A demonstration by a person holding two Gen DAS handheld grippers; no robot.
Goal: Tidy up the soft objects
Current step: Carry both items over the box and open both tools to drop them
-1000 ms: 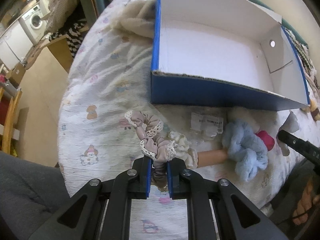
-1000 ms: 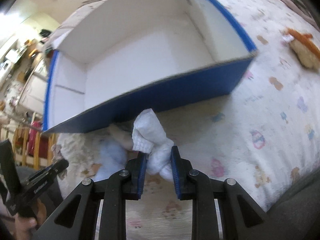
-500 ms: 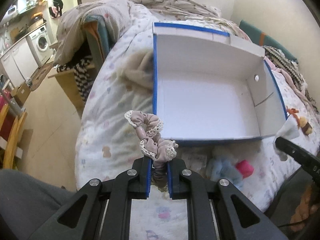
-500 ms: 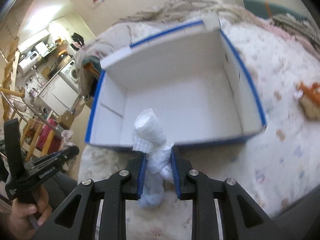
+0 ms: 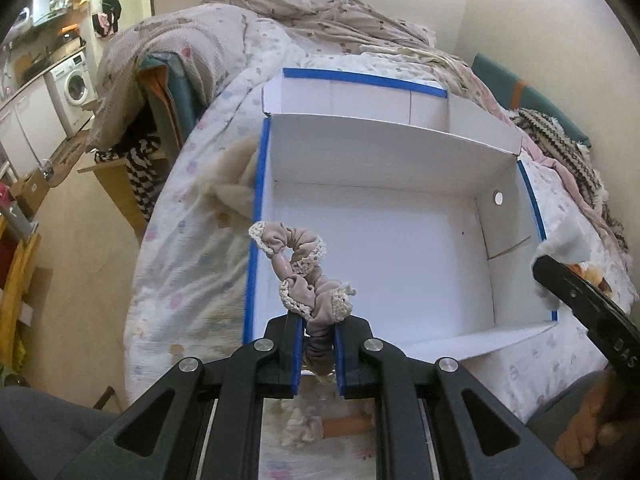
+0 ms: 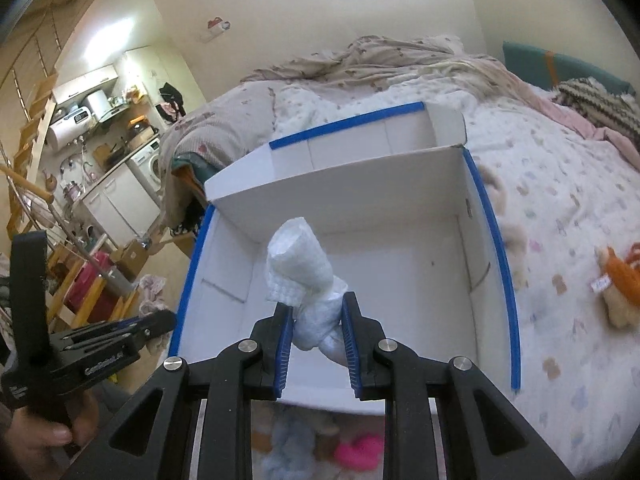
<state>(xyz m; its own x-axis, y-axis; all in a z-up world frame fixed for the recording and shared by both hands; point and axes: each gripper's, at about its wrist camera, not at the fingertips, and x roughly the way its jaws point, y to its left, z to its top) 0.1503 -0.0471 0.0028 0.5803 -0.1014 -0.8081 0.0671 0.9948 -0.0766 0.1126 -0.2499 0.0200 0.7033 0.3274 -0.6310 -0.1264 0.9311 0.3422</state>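
The left tongs point(image 5: 317, 354) are clamped on a mauve lace-trimmed scrunchie point(image 5: 303, 276), held at centre frame above the white box point(image 5: 400, 248) on the bed point(image 5: 188, 248). The right tongs point(image 6: 316, 340) are clamped on a white fluffy scrunchie point(image 6: 302, 280) over the same box. Only the right view shows the orange plush toy point(image 6: 620, 280) at right and the pink item point(image 6: 358, 450) at bottom.

Soft, even indoor light fills both views, brightest at a ceiling glow in the kitchen corner, upper left. The white box point(image 5: 384, 248) interior shows only faint shadows. Fisheye distortion bends the bed point(image 6: 560, 184) and walls, with dark vignetting at the corners. Soft toys point(image 6: 352, 448) near the lower edge are blurred.
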